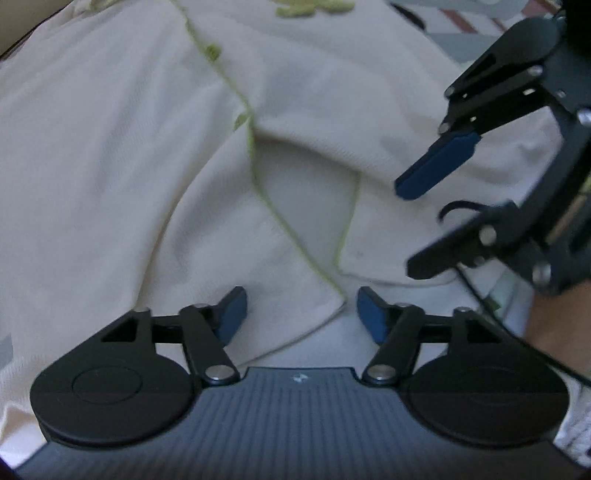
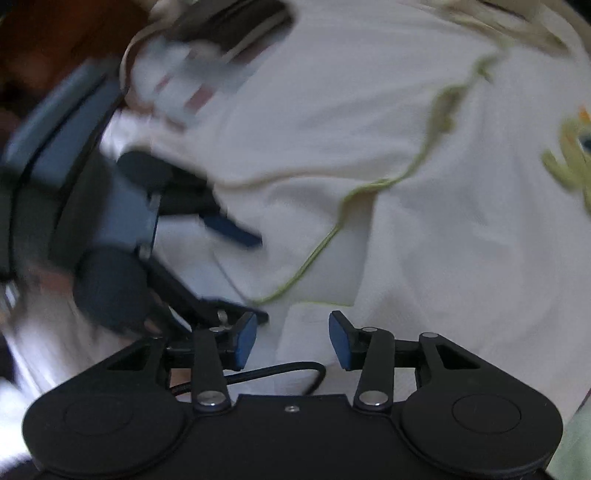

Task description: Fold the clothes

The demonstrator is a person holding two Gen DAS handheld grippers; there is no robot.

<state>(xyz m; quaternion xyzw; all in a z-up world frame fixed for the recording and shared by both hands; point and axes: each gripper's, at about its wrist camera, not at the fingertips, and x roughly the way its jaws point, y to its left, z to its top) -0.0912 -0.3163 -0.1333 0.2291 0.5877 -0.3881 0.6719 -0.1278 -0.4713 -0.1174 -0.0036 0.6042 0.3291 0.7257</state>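
Observation:
A cream garment (image 1: 110,147) with lime-green stitched seams lies spread and partly folded, filling both views (image 2: 424,184). Green embroidery (image 1: 314,7) shows at its top. My left gripper (image 1: 301,314) is open and empty, its blue pads either side of a pointed fabric corner (image 1: 332,295). My right gripper (image 2: 291,339) is open and empty just above a folded edge. In the left wrist view the right gripper (image 1: 417,221) comes in from the right, jaws apart, over the cloth. In the right wrist view the left gripper (image 2: 243,273) shows blurred at the left.
A patterned grey, white and red cloth (image 1: 461,18) lies beyond the garment at the top right, also seen blurred in the right wrist view (image 2: 192,81). A black cable (image 2: 288,373) loops under the right gripper. A brown surface (image 2: 55,37) shows top left.

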